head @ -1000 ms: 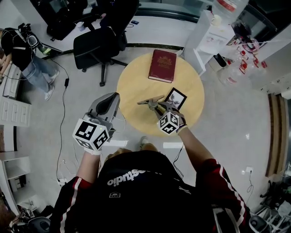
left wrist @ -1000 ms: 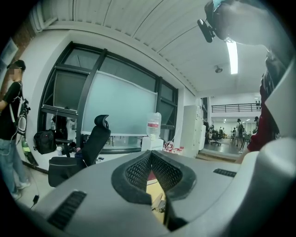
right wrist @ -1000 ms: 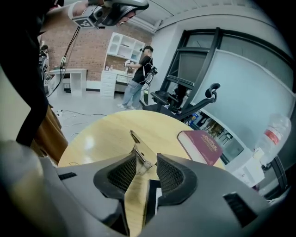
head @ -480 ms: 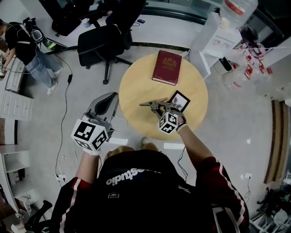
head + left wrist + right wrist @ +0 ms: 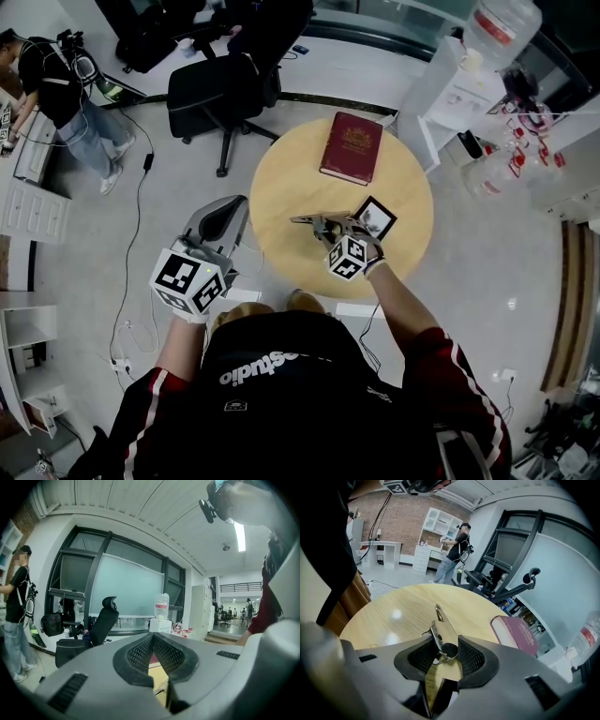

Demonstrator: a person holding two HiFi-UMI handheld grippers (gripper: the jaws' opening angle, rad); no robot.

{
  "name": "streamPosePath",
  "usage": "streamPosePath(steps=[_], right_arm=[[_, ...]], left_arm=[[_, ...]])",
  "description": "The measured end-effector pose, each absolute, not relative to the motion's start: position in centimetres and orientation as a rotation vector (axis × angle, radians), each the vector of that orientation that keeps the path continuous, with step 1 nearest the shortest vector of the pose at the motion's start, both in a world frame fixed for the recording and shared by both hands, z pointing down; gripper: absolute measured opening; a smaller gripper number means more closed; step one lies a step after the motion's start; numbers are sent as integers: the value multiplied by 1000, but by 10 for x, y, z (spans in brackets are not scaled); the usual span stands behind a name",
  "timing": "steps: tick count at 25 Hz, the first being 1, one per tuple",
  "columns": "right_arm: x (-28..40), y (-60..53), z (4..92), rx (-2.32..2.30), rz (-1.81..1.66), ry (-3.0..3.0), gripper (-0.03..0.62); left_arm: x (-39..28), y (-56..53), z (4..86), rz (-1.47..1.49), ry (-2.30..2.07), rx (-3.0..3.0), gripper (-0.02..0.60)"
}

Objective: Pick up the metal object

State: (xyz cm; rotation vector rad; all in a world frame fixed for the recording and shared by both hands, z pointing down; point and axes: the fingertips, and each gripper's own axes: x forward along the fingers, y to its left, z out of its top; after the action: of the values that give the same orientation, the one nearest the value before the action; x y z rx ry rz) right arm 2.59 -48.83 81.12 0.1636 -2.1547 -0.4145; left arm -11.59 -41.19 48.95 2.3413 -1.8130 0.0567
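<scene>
On the round wooden table (image 5: 281, 187), the biggest thing is the dark red book (image 5: 351, 148) at the far side; nearer the person stands a small black picture frame (image 5: 376, 217); just beside the frame, on its left, is the metal object (image 5: 314, 222), a narrow shiny piece with a flat blade and a wire loop at its near end.

The right gripper (image 5: 442, 643) is down over the near part of the table with that object between its jaws; the jaws are opening and stand wide, and the right gripper view shows a little room on either side of the metal, so the pads do not seem to press on it; the blade points away past the pad tips toward the table's far edge. Whether the object's near end lies flat on the wood I cannot tell.

The left gripper (image 5: 220, 220) hangs off the table's left edge, above the floor, its jaws pressed together at the tips on nothing.

By my reading the step in hand is the grasp itself, not yet made; the next move calls for centring the pads on the thicker near end, closing squarely so that the thin blade cannot twist or slip, then lifting straight up, clear of the frame.
</scene>
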Motion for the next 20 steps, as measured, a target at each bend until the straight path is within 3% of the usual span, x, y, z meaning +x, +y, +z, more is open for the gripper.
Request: streamPosePath(steps=[20], right_arm=[[19, -475, 793, 125, -277, -2134, 104]], left_arm=[[-125, -391, 484, 0, -1853, 2293, 17]])
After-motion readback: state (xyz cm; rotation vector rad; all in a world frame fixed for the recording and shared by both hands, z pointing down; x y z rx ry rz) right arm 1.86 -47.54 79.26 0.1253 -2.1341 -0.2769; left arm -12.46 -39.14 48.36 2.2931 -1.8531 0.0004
